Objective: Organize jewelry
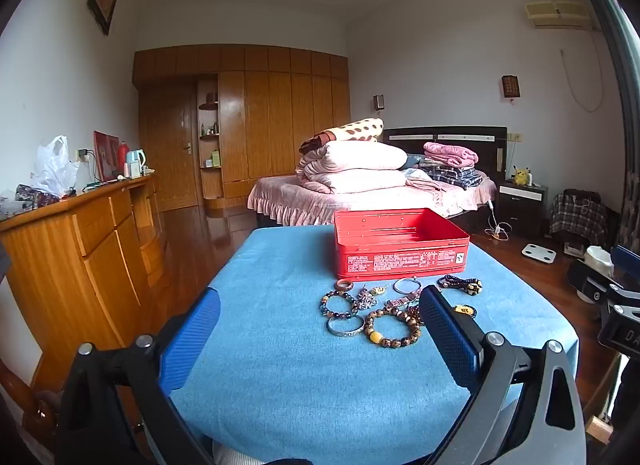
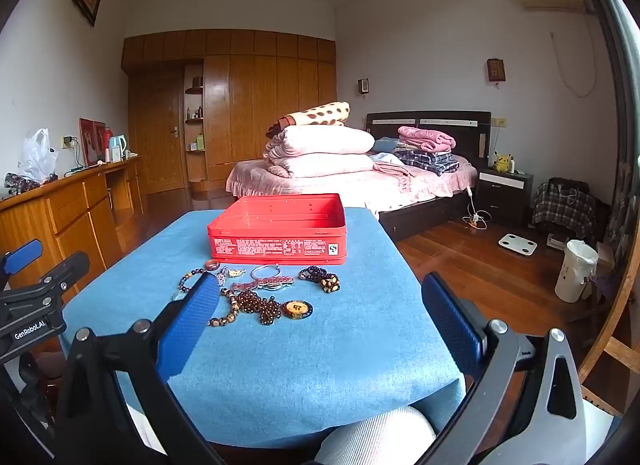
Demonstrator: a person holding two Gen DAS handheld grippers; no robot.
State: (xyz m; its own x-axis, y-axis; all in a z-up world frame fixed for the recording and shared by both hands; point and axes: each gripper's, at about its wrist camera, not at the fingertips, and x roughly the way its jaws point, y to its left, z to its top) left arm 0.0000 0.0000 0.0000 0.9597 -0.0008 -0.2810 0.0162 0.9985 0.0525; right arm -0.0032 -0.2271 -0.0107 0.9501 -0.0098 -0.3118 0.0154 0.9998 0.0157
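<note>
From the left wrist, my left gripper [image 1: 316, 329] hangs spread and empty above the blue cloth [image 1: 280, 385], drawn back so I can see the whole spread. The jewelry [image 1: 384, 305] lies loose just in front of the red tin [image 1: 400, 261], which stands open and looks empty: bead bracelets, a silver bangle [image 1: 346, 327], a small ring. From the right wrist, my right gripper [image 2: 320, 313] is likewise spread, holding nothing; dark beads with a round amber pendant [image 2: 297, 309] lie nearest it.

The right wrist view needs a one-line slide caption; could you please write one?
Open right gripper above a blue tablecloth, facing scattered bracelets before an empty red tin.
</note>
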